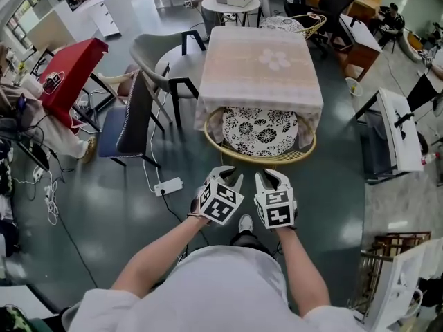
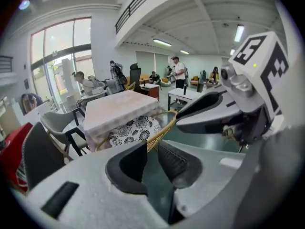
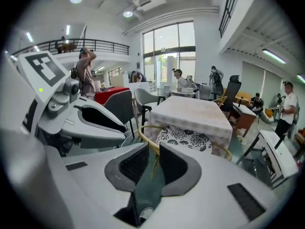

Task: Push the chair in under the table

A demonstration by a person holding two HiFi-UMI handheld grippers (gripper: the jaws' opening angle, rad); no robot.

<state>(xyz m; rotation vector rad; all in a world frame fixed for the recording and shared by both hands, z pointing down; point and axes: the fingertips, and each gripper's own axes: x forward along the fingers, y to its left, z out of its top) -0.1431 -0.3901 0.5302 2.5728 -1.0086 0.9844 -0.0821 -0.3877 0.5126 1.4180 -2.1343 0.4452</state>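
Wicker chair (image 1: 259, 161) with a black-and-white patterned cushion (image 1: 261, 128) sits tucked beneath the cloth-covered table (image 1: 259, 64). Most of its seat is under the hanging cloth, and only the near curve of the rim and part of the cushion show. The chair stands on the dark green floor (image 1: 325, 199), centred on the table's near side.

Both tools are held close to the person's body, near the chair but apart from it and touching nothing. The left gripper (image 1: 228, 175) and the right gripper (image 1: 271, 177) sit side by side, pointing forward and down toward the chair. In the left gripper view the fingers (image 2: 176, 163) stand slightly apart with only floor showing through the gap. In the right gripper view the fingers (image 3: 131, 166) are likewise a little apart and hold nothing; the chair's rim is seen beyond them, not between them.

Judging by how things lie, the pushing step looks finished or nearly so, and this is the moment of checking the result. If the chair needs to go in further, the next move calls for lowering both grippers to the near rim. They would then press forward evenly, one each side of centre, so the chair slides straight without catching the cloth or a table leg.
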